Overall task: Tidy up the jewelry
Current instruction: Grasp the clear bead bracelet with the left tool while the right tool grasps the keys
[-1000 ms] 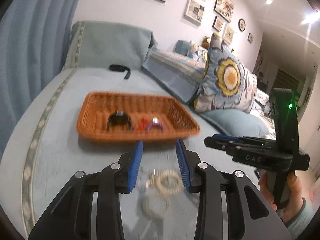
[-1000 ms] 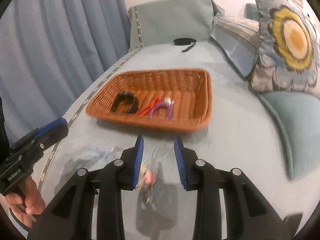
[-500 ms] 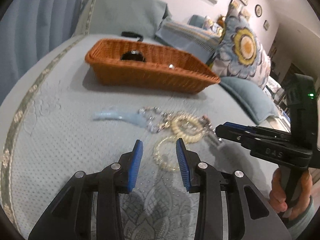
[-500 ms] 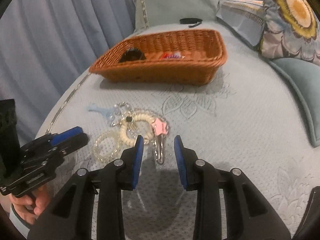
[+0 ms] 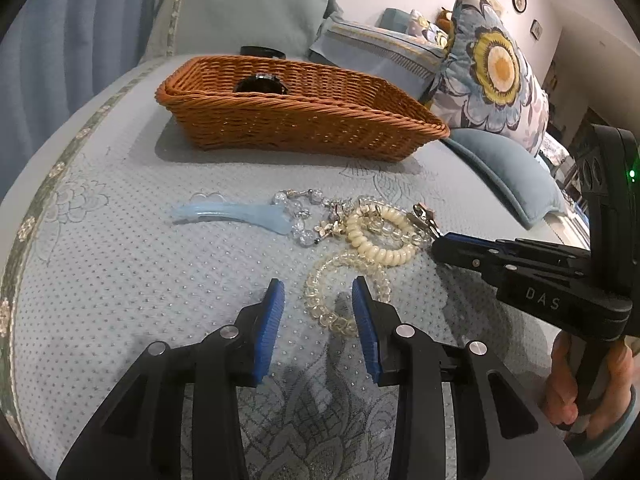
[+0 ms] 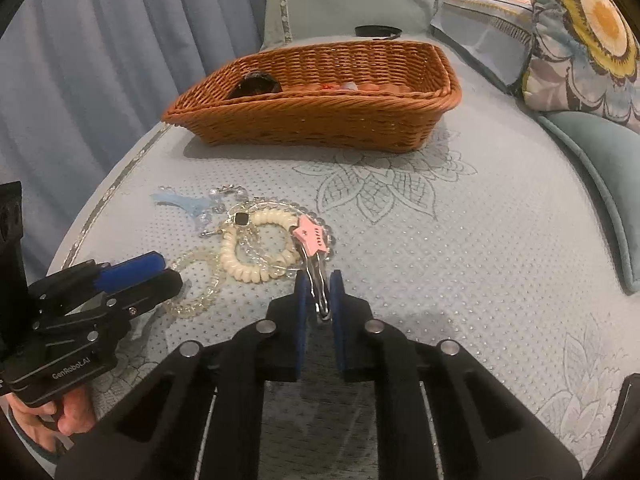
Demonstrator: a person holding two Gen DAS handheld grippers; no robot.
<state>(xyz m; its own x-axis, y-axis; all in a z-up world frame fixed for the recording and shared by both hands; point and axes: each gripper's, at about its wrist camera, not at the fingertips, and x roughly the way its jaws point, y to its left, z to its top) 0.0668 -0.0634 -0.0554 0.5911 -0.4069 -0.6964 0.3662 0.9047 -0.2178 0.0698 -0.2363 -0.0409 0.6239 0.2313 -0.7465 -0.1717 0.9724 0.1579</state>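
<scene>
A pile of jewelry lies on the blue bedspread: a cream coil bracelet (image 5: 379, 236) (image 6: 256, 254), a clear coil bracelet (image 5: 344, 290) (image 6: 196, 280), a light blue hair clip (image 5: 236, 213) (image 6: 180, 202), crystal beads (image 5: 298, 210) and a pink star hair clip (image 6: 312, 240). My left gripper (image 5: 318, 304) is open, its jaws around the near edge of the clear coil bracelet. My right gripper (image 6: 319, 292) has nearly closed jaws around the metal tail of the pink star clip. The wicker basket (image 5: 296, 120) (image 6: 320, 112) stands behind, holding a black hair claw (image 5: 260, 82).
Floral pillows (image 5: 496, 68) (image 6: 592, 28) and a teal cushion (image 5: 508, 168) lie to the right. A blue curtain (image 6: 100, 60) hangs on the left. A black band (image 6: 376, 31) lies beyond the basket, near the bed's head end.
Both grippers have dropped low and moved forward to the jewelry pile. The right jaws have narrowed around the pink star clip's tail. The left jaws now straddle the clear bracelet.
</scene>
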